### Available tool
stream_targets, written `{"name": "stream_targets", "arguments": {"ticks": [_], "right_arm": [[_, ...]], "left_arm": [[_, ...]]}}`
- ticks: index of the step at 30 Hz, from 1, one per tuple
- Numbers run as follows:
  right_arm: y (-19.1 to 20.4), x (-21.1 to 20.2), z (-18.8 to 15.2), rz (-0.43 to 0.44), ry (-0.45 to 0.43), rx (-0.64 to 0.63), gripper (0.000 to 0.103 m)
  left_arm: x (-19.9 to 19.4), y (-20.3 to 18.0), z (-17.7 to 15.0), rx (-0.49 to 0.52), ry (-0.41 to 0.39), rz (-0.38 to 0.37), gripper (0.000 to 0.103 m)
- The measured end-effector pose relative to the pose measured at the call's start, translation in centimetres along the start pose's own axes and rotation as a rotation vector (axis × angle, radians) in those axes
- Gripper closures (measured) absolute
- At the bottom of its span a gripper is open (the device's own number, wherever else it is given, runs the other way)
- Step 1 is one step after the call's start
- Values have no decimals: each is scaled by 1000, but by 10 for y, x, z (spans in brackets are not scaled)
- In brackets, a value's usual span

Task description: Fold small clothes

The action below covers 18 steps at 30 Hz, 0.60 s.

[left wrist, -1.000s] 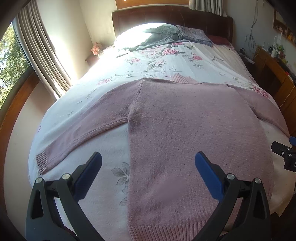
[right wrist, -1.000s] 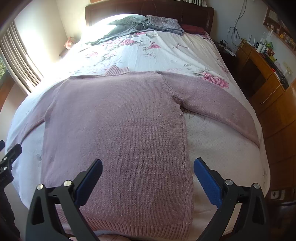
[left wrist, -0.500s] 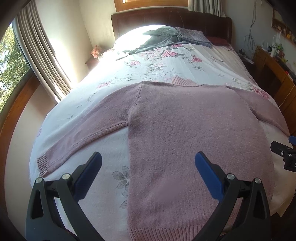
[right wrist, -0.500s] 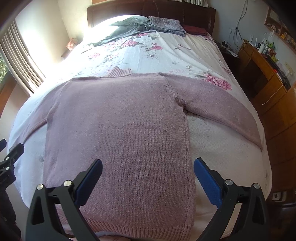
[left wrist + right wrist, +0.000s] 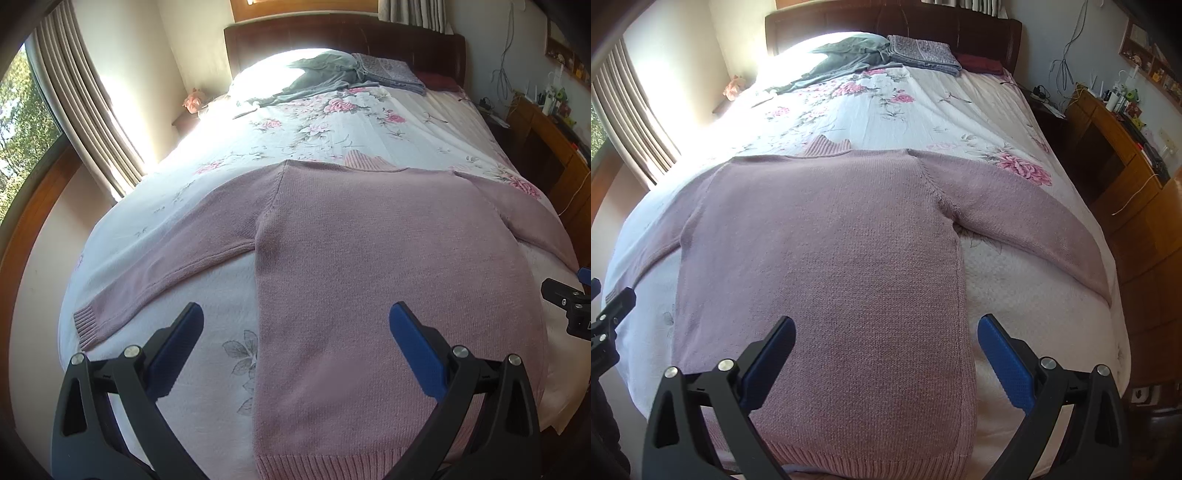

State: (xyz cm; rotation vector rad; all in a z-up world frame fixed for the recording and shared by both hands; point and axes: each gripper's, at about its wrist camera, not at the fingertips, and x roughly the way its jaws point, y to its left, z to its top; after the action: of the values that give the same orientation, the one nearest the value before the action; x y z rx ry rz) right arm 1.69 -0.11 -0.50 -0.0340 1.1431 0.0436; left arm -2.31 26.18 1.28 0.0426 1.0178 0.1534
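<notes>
Window and curtain at far left, wooden frame below. Left gripper held above foot of bed, pointing toward headboard; jaws wide, nothing between them, blue pads apart over sweater's left side seam. Pink sweater spread flat on floral bedspread, hem at near edge, collar toward headboard. Left sleeve angled out and down, ribbed cuff near bed's left edge. Right gripper held level alongside, also above bed's foot and aimed at headboard; jaws wide, empty, straddling sweater's right side seam. Each gripper just visible at edge of the other's view, well apart. Right sleeve angled out toward bed's right edge. Grey garment and folded patterned cloth at the pillows, well apart from sweater. Wooden desk with small clutter at far right.
</notes>
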Motion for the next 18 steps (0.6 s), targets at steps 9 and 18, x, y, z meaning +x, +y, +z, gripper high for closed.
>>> {"name": "stream_targets", "arguments": {"ticks": [9, 18], "right_arm": [[-3, 1, -1, -1, 7, 11, 4], [-4, 1, -3, -5, 10, 13, 4]], "left_arm": [[0, -1, 1, 2, 2, 2, 3], [0, -1, 0, 2, 3, 2, 3]]}}
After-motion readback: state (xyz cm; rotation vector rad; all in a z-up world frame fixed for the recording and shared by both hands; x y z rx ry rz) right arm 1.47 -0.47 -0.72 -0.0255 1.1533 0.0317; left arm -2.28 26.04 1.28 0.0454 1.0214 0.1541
